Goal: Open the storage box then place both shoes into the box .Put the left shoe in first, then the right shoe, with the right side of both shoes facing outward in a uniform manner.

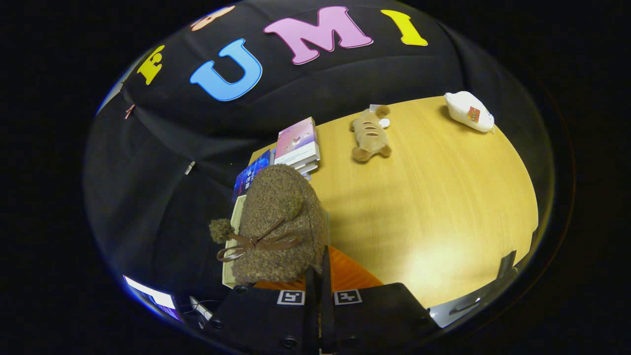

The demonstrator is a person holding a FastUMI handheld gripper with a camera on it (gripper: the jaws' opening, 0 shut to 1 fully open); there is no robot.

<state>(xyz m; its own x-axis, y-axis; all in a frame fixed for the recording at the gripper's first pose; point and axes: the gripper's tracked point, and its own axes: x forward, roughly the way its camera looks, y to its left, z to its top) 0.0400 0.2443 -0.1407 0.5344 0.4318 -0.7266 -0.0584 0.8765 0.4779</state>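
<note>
A brown fuzzy shoe with a ribbon bow and pompoms hangs just ahead of my fingers, toe pointing away. My gripper is shut on the shoe's rear edge, its two fingers pressed close together with only a thin strip of the shoe between them. Under the shoe I see the pale rim of the storage box and an orange surface beside the fingers. The shoe hides most of the box's inside. Which shoe this is, left or right, I cannot tell.
A wooden table stretches beyond the fingers. On it stand a stack of books just past the shoe, a tan plush toy farther out, and a white pouch at the far corner. A lit screen sits low beside the gripper.
</note>
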